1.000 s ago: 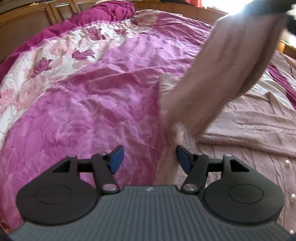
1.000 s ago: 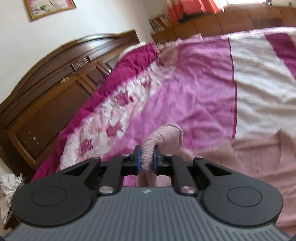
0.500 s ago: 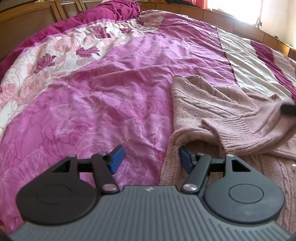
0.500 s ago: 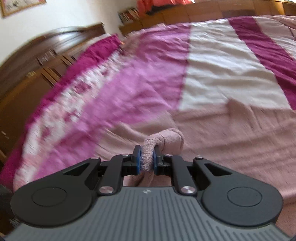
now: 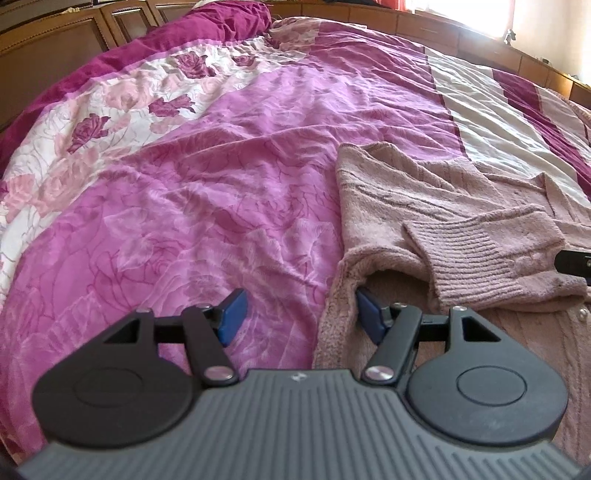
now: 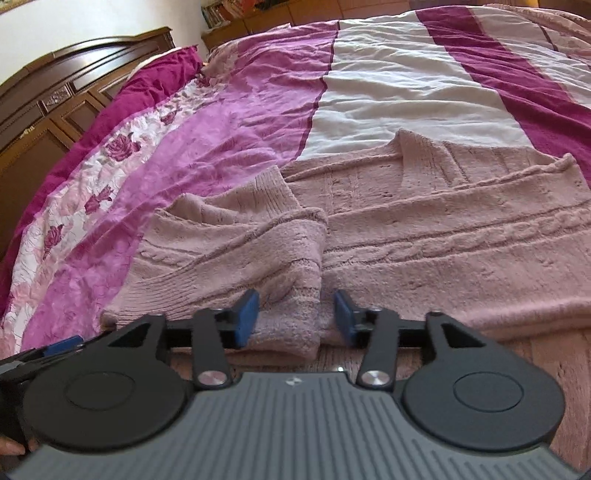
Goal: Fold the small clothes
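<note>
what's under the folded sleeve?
The sleeve lies across the cardigan front, which rests on the bedspread. Any buttons beneath it are covered.

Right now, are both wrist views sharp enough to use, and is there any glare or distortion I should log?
Left wrist view: sharp on the pink knit cardigan, blown-out window glare at top right, fisheye bending the bedspread. Right wrist view: sharp and evenly lit, no glare; folded sleeve crisp, wooden headboard curved by the lens.
</note>
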Demonstrator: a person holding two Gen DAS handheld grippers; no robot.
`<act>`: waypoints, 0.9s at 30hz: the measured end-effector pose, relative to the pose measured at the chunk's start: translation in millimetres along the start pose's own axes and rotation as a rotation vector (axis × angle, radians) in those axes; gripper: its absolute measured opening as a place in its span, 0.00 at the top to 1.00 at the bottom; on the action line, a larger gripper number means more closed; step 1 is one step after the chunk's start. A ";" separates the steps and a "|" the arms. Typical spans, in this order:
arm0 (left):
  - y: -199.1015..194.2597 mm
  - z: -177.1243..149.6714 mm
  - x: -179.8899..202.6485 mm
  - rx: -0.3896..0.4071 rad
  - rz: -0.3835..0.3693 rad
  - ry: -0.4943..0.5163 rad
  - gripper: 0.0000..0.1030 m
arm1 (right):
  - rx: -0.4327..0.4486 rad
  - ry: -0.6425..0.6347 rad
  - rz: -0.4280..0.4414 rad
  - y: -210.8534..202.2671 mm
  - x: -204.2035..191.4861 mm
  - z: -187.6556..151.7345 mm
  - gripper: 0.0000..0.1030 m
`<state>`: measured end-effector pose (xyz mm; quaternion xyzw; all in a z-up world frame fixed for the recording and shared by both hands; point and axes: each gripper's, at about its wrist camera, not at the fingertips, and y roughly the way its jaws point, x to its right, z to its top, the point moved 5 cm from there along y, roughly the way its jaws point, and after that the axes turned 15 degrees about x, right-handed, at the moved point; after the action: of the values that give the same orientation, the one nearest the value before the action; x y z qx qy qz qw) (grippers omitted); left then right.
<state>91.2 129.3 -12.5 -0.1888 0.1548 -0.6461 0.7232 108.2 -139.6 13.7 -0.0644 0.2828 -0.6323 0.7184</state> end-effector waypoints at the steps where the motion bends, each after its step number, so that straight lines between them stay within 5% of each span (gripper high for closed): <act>1: -1.8 -0.7 -0.4 -0.002 0.001 0.000 0.35 | 0.010 0.000 -0.001 -3.7 -0.5 0.7 0.40; 15: -29.0 -1.6 1.8 -0.013 -0.015 0.042 0.37 | 0.112 -0.030 0.084 -47.2 -39.8 5.3 0.26; 27: -43.0 2.3 -14.4 -0.009 0.018 0.042 0.37 | 0.023 -0.168 0.261 -24.3 -114.0 -27.1 0.26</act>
<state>52.9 139.7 9.6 -0.1772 0.1745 -0.6425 0.7248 69.2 -29.4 39.2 -0.0715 0.2207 -0.5291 0.8162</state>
